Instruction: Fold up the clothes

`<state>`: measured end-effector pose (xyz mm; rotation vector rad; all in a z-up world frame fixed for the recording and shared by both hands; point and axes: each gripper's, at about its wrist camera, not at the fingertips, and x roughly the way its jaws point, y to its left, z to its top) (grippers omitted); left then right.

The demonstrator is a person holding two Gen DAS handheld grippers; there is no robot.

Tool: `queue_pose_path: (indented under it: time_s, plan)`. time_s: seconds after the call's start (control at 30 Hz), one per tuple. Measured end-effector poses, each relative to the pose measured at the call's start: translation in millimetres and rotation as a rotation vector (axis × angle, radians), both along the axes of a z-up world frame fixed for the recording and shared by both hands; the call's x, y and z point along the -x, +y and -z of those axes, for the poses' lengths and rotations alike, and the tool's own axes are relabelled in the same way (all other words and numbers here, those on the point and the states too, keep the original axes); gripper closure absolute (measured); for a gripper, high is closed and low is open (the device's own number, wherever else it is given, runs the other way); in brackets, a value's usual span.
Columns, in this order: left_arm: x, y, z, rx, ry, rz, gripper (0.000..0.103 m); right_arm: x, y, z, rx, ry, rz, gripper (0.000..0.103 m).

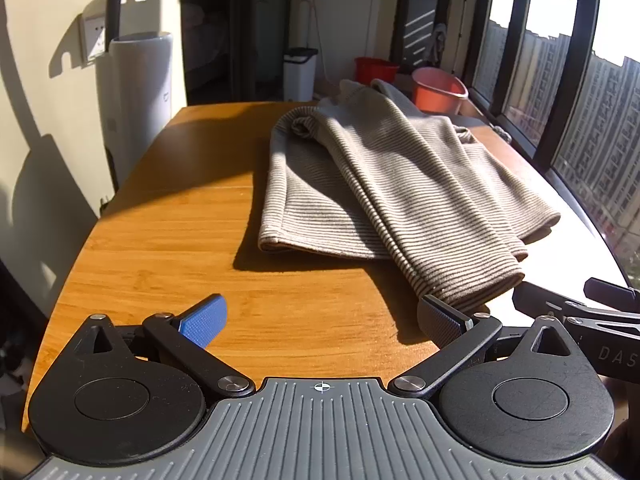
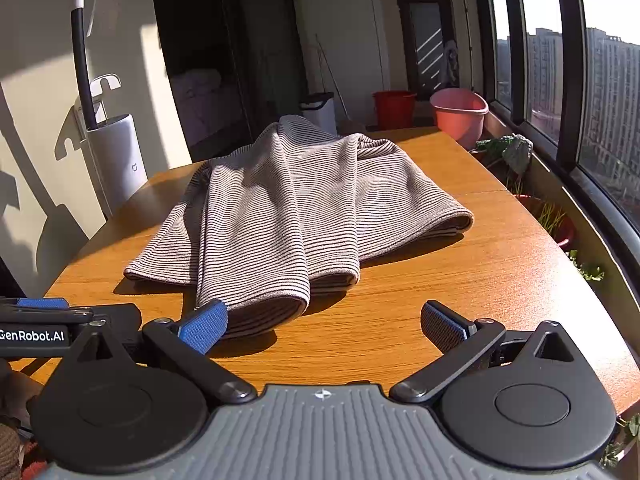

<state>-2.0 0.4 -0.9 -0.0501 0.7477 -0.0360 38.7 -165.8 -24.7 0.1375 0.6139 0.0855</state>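
A grey-brown striped garment (image 1: 384,184) lies loosely folded on a sunlit wooden surface (image 1: 168,240), its nearest hem perhaps touching a fingertip. The left gripper (image 1: 322,322) and right gripper (image 2: 324,322) hover near it, jaws spread wide, grasping nothing.

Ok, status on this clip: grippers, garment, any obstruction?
Left gripper open, empty. Right gripper open, empty. Striped sweater loosely folded on wooden table, sleeve cuff nearest. Nothing in the way.
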Motion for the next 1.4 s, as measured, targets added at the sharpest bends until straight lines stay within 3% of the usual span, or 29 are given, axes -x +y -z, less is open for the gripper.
queue_pose_path:
  time_s: [0.83,1.4]
  plan:
    - [9.7,-6.8,-8.1,0.003,-0.09,0.034,0.0,8.0,-4.9,-10.4,0.007,-0.067,0.014,0.0]
    - [11.0,-6.0,-5.4,0.01,-0.074,0.034,0.0,6.9,-6.1,-6.6,-0.004,-0.052,0.014,0.0]
